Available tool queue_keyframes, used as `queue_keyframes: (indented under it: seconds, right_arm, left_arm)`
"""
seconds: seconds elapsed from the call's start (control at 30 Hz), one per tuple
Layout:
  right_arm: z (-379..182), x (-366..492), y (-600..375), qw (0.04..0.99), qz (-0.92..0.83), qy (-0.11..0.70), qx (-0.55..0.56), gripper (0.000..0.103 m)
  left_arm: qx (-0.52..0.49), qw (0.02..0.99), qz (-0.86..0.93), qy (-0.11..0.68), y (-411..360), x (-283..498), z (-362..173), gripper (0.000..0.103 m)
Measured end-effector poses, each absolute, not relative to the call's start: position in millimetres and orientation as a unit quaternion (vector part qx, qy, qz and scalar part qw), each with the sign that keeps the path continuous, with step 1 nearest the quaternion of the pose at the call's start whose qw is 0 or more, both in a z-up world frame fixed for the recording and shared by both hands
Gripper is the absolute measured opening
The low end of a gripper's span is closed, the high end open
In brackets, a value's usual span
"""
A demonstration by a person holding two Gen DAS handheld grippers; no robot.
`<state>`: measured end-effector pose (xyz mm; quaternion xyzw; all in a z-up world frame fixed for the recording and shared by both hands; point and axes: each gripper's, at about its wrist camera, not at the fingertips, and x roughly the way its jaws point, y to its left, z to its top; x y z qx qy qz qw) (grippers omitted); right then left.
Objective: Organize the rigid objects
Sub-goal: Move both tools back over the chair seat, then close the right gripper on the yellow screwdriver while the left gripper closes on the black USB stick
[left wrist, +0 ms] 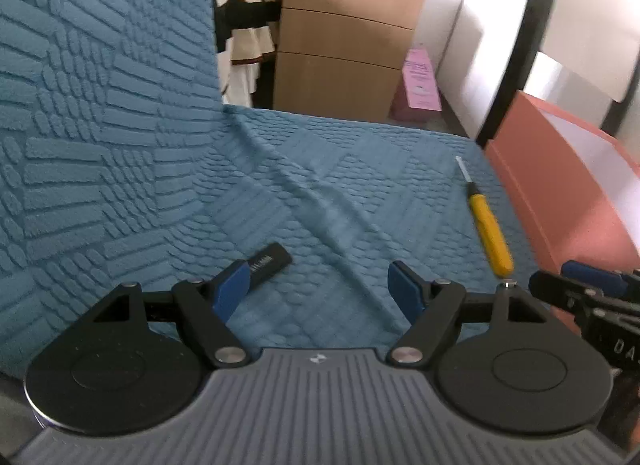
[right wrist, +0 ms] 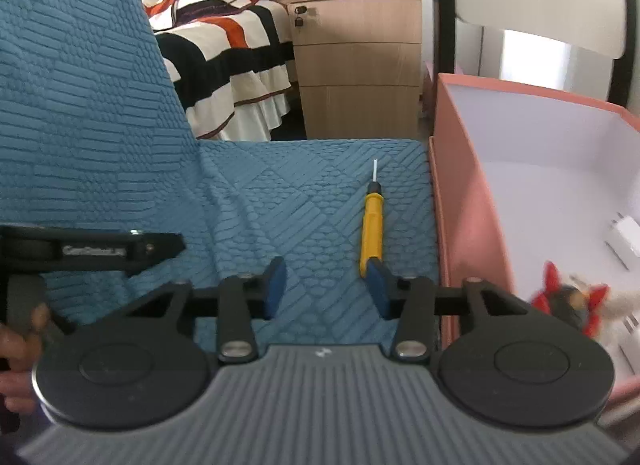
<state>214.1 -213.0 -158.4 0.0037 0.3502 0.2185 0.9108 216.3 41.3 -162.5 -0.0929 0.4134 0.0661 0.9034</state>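
Both your tongs are apart w/ nothing between them: the left gripper (left wrist: 316, 289) gapes wide over bare blue cover (left wrist: 320, 169), the right gripper (right wrist: 326, 285) stands narrower.

Task things: the screwdriver (right wrist: 372, 221) lies on the cover, just beside the pink box (right wrist: 460, 185), its handle end touching or just behind your right jaw (hard to say which). The black stick (left wrist: 270, 261) lies by your left jaw tip, partly behind it.

What could go wrong:
- The screwdriver sits off to the right of the right gap, not inside it. Close now and you'd likely clip the handle end or nudge it toward the box wall.
- The cover is soft and creased, so a low approach could snag fabric instead of the tool.
- Your two grippers are near each other (the right one shows at the left view's edge), so they could bump.

Hard to make out: both views are motion-blurred. Box contents are cut off; there's a white plug-like item (right wrist: 624, 241) and a red-and-grey thing (right wrist: 572, 301), prob. a toy, can't tell. The stick's print is unreadable.
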Motion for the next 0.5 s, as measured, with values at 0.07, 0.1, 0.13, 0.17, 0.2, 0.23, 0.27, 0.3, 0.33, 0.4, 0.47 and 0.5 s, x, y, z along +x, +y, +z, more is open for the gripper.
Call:
queue_keyframes:
  seconds: [0.07, 0.1, 0.13, 0.17, 0.2, 0.23, 0.27, 0.3, 0.33, 0.4, 0.47, 0.5]
  right_arm:
    - [-160.6, 223.1, -206.6, 0.913, 0.218, 0.344, -0.008, 0.043]
    - [-160.9, 229.3, -203.3, 0.915, 0.214, 0.341, -0.008, 0.043]
    - [-161.2, 234.8, -201.2, 0.916, 0.212, 0.341, -0.006, 0.042]
    - [-162.2, 240.4, -199.7, 0.916, 0.210, 0.341, -0.005, 0.041]
    - [-164.9, 246.6, -198.0, 0.918, 0.205, 0.340, -0.010, 0.041]
    - [-168.6, 251.3, -195.2, 0.919, 0.198, 0.340, -0.021, 0.040]
    - [-174.3, 257.7, -191.9, 0.919, 0.189, 0.343, -0.036, 0.040]
    - [-179.9, 262.9, -190.0, 0.918, 0.184, 0.349, -0.043, 0.040]
    - [-185.3, 267.5, -189.0, 0.916, 0.180, 0.356, -0.049, 0.036]
    - [-194.5, 276.7, -187.1, 0.912, 0.170, 0.370, -0.056, 0.035]
    - [-200.3, 281.9, -187.2, 0.909, 0.165, 0.377, -0.059, 0.038]
    - [-202.7, 283.0, -186.5, 0.909, 0.164, 0.377, -0.065, 0.038]
  left_arm:
    - [-0.091, 0.898, 0.079, 0.422, 47.8, 222.1, -168.1, 0.080]
    - [-0.091, 0.896, 0.084, 0.426, 51.1, 224.2, -170.6, 0.080]
    - [-0.090, 0.895, 0.089, 0.429, 54.0, 226.4, -172.6, 0.080]
    - [-0.090, 0.893, 0.094, 0.431, 56.4, 228.0, -174.9, 0.080]
    - [-0.088, 0.892, 0.098, 0.433, 58.3, 229.8, -177.0, 0.080]
    - [-0.085, 0.890, 0.102, 0.436, 59.5, 231.5, -179.2, 0.080]
    - [-0.080, 0.888, 0.107, 0.440, 60.6, 233.7, -182.0, 0.080]
    - [-0.075, 0.886, 0.112, 0.444, 61.3, 236.1, -184.8, 0.080]
    - [-0.070, 0.884, 0.117, 0.447, 61.6, 238.3, -187.2, 0.079]
    - [-0.065, 0.880, 0.125, 0.453, 63.4, 241.6, -191.6, 0.079]
    - [-0.065, 0.876, 0.130, 0.460, 65.4, 244.5, -195.9, 0.079]
    - [-0.065, 0.874, 0.132, 0.464, 66.8, 245.8, -198.8, 0.079]
